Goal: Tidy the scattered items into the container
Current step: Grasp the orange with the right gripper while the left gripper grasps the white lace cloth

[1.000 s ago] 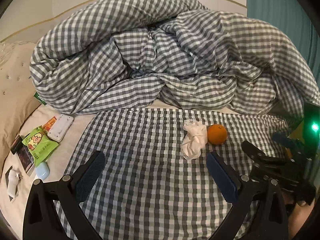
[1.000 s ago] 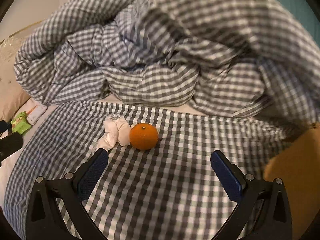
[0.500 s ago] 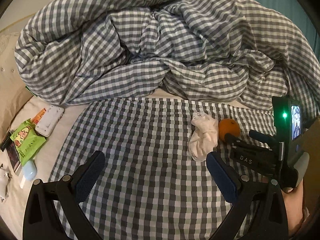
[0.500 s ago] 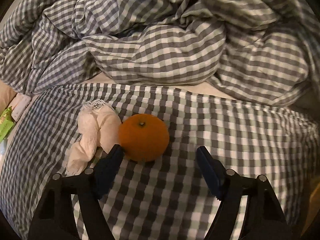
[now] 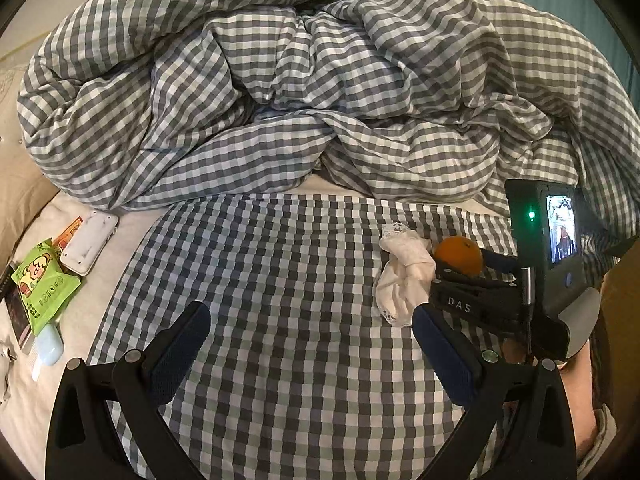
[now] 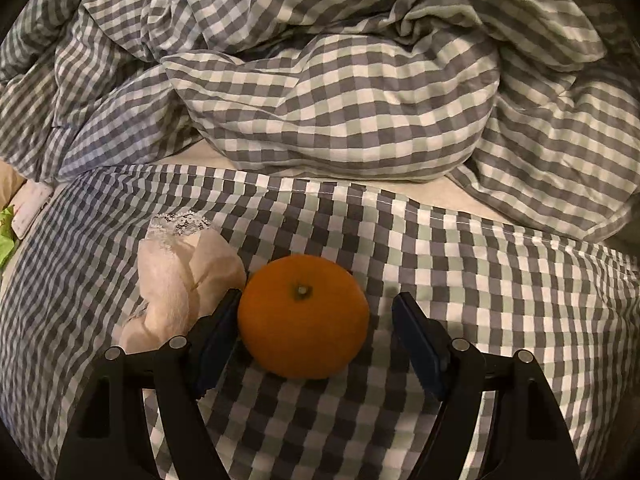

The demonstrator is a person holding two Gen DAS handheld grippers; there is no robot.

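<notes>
An orange [image 6: 304, 316] lies on the grey-checked sheet [image 6: 480, 280], its stem end up, with a crumpled white sock [image 6: 180, 276] touching its left side. My right gripper [image 6: 316, 300] straddles the orange and its jaws are closing. The left pad [image 6: 218, 328] is against the fruit, while the right pad [image 6: 416, 332] still stands a gap away. The left wrist view shows the same orange [image 5: 458, 260], the sock [image 5: 404, 276] and the right gripper [image 5: 468, 264] around the fruit. My left gripper [image 5: 310, 314] hovers open over bare sheet with nothing between its fingers.
A bunched checked duvet [image 5: 300, 80] fills the far side of the bed. At the left edge lie a green snack packet [image 5: 44, 284], a white case [image 5: 90, 242], a pale-blue case [image 5: 50, 344] and a dark booklet [image 5: 16, 312]. A brown surface [image 5: 620, 300] shows at the far right.
The right gripper has come down and forward onto the orange and its jaws have narrowed around it. The left gripper sank a little, then held still.
</notes>
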